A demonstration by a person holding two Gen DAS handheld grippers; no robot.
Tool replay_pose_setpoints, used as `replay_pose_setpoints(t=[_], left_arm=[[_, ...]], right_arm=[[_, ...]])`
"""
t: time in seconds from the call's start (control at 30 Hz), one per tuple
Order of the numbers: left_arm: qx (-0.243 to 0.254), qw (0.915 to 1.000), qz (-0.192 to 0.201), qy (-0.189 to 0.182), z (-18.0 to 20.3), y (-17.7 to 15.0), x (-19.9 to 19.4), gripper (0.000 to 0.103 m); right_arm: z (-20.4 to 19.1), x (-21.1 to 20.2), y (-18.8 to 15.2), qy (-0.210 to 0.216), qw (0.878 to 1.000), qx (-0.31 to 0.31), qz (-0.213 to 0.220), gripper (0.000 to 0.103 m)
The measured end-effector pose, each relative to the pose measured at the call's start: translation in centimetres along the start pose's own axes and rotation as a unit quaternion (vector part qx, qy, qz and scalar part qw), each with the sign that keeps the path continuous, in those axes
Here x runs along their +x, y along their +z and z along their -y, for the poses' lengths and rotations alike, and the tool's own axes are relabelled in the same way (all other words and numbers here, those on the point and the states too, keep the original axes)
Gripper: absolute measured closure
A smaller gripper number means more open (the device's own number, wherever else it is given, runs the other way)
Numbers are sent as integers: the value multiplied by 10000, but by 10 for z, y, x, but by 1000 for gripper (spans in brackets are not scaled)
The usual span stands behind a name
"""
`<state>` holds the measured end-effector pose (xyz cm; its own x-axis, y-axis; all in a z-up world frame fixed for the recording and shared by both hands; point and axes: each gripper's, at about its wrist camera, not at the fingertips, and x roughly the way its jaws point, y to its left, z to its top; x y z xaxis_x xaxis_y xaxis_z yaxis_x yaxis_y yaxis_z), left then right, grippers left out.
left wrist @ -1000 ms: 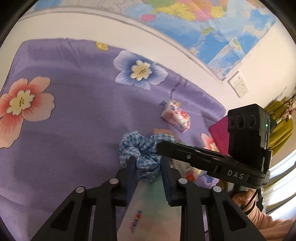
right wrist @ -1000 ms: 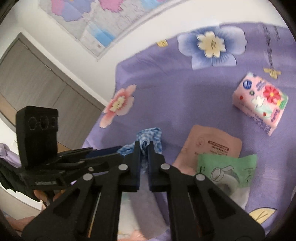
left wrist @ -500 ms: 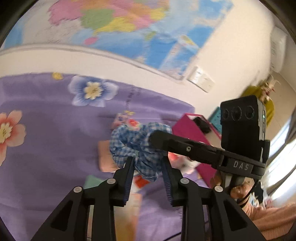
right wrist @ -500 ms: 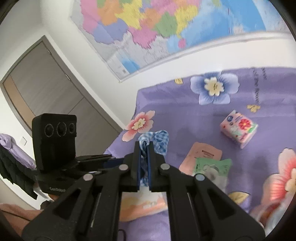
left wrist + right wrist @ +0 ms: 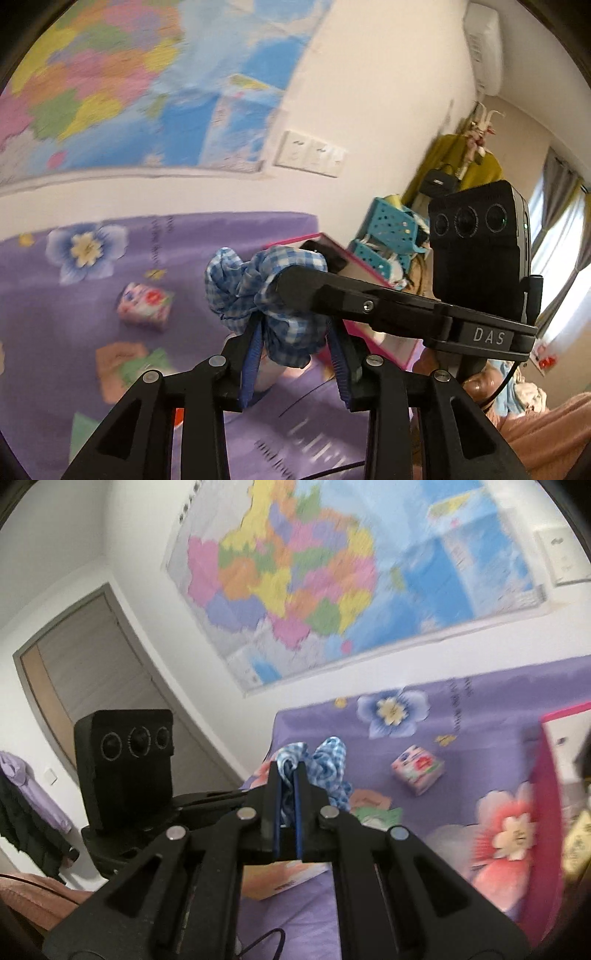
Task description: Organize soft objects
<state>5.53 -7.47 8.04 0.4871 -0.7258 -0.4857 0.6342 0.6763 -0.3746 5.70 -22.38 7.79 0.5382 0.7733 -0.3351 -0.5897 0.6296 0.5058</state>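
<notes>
- The purple floral bedspread [image 5: 177,258], which filled both views a second ago, now sits low in them, with the wall map [image 5: 332,583] taking the upper half; I read this as both grippers having lifted and tilted up, so the pick-up looks done and the carry has begun.
- A pink-rimmed box [image 5: 369,280] has come into view at the right, beyond the bed's edge, with a turquoise perforated basket [image 5: 391,229] farther behind it; the box is probably where the load goes, though that is a guess.
- The small floral tissue pack [image 5: 146,308] and the flat sachets [image 5: 125,363] lie on the bedspread below, left of the grippers, not yet sorted.
- The blue gingham scrunchie [image 5: 266,291], lying on the bedspread a second ago, is now in the air above the bed, near the pink box.
- The left gripper [image 5: 295,347] has its jaws at a middling width, closed on the scrunchie's lower bunch; the right gripper [image 5: 286,775] is nearly closed, pinching a fold of the same scrunchie from the right.
- The scrunchie is bunched, so no direction is clear; its long axis runs roughly left to right, slightly upward toward the right gripper's tip.
</notes>
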Motion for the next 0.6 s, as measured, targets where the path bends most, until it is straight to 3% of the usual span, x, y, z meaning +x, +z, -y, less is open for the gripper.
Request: replay_pose_setpoints(t=[0.27, 0.6], left_arm=[[446, 9980, -166, -422, 52, 28, 54, 71], [544, 9943, -729, -564, 79, 32, 139, 71]], right_arm=[[29, -71, 11, -549, 9962, 128, 660, 96], [86, -114, 2, -1307, 9855, 663, 851, 96]])
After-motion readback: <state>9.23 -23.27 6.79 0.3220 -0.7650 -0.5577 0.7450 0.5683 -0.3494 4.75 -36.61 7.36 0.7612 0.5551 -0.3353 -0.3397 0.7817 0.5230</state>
